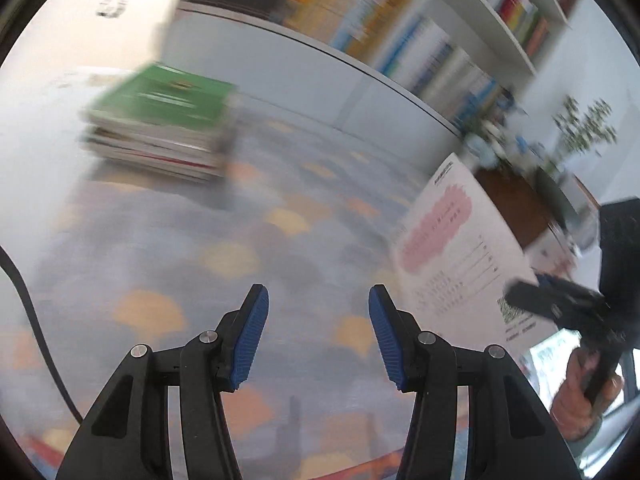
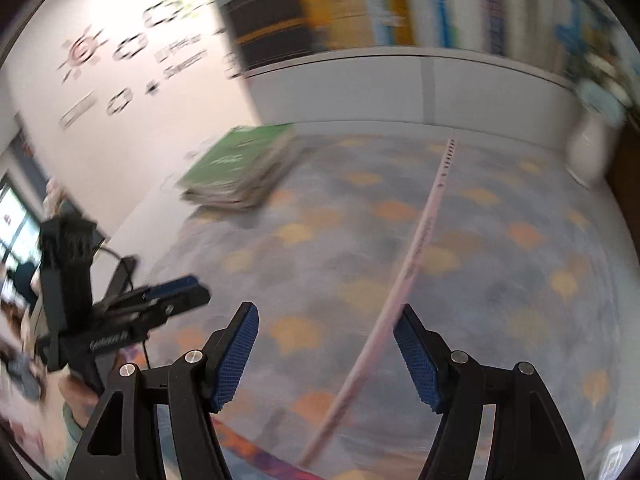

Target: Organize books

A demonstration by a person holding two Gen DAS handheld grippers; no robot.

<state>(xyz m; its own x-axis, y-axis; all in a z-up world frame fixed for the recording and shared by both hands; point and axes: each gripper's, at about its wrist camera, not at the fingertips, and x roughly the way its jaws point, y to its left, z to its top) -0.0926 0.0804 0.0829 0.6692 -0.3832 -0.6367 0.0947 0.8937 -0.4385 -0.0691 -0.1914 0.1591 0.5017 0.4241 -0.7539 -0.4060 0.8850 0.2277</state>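
Note:
A stack of books [image 1: 160,120] with a green cover on top lies at the far left of a patterned blue-and-orange surface [image 1: 240,240]; the right wrist view shows the stack [image 2: 240,164] too. My left gripper [image 1: 318,292] hovers open over the surface with nothing between its fingers. A thin white book with a pink cover patch [image 1: 452,248] stands tilted at the right. In the right wrist view this book [image 2: 416,248] is seen edge-on. It runs between the wide-apart fingers of my right gripper [image 2: 327,308] and lies against the right one. The pads do not clamp it.
White bookshelves [image 1: 400,40] packed with books run along the back. A potted plant [image 1: 584,128] and a brown tabletop [image 1: 516,204] are at the right, and a white vase [image 2: 592,152] stands at the surface's far corner. A black cable [image 1: 24,292] hangs left. A hand [image 1: 576,392] holds the right gripper.

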